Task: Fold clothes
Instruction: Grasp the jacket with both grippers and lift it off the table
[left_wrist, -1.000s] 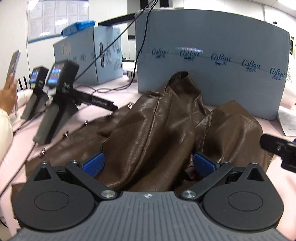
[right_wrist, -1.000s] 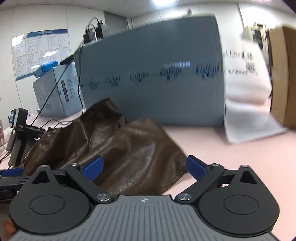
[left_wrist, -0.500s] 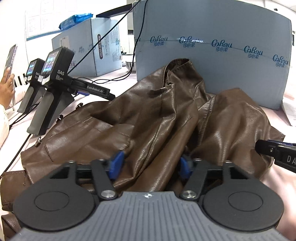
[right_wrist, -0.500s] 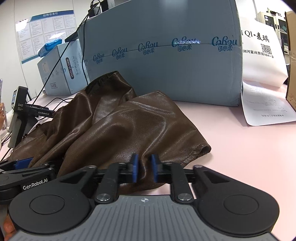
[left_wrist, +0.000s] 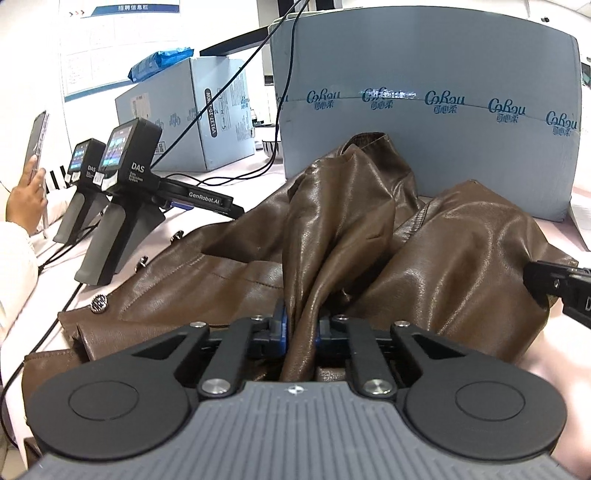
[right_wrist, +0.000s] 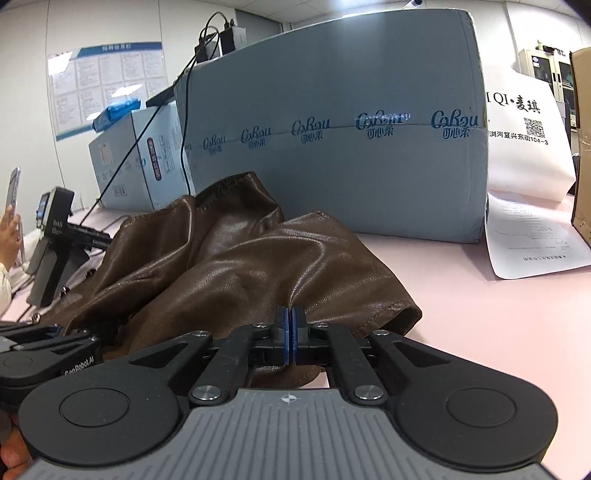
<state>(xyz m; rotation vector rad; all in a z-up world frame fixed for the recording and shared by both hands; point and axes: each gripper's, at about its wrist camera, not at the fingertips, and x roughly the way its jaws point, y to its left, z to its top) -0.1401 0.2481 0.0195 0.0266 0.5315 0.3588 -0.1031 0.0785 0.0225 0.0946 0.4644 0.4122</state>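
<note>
A brown leather jacket (left_wrist: 332, 229) lies crumpled on the pink table (right_wrist: 480, 332), its collar leaning against a large blue-grey carton (right_wrist: 332, 129). My left gripper (left_wrist: 300, 328) is shut on a raised fold near the jacket's middle, and the leather stands up between the blue pads. My right gripper (right_wrist: 291, 332) is shut, pads pressed together on the jacket (right_wrist: 240, 266) at its near right hem. The left tool's black body (right_wrist: 44, 354) shows at the lower left of the right wrist view. The jacket's near edge is hidden under both tools.
Two spare grippers on grey stands (left_wrist: 125, 184) sit left of the jacket, with cables around them. A smaller blue box (left_wrist: 184, 118) stands behind. A person's hand holds a phone (left_wrist: 26, 192) at far left. A printed sheet (right_wrist: 535, 240) and a white bag (right_wrist: 524, 140) lie right.
Both grippers went from wide open to shut on the jacket. The left one now holds a fold lifted slightly; the jacket sits closer in both views.
</note>
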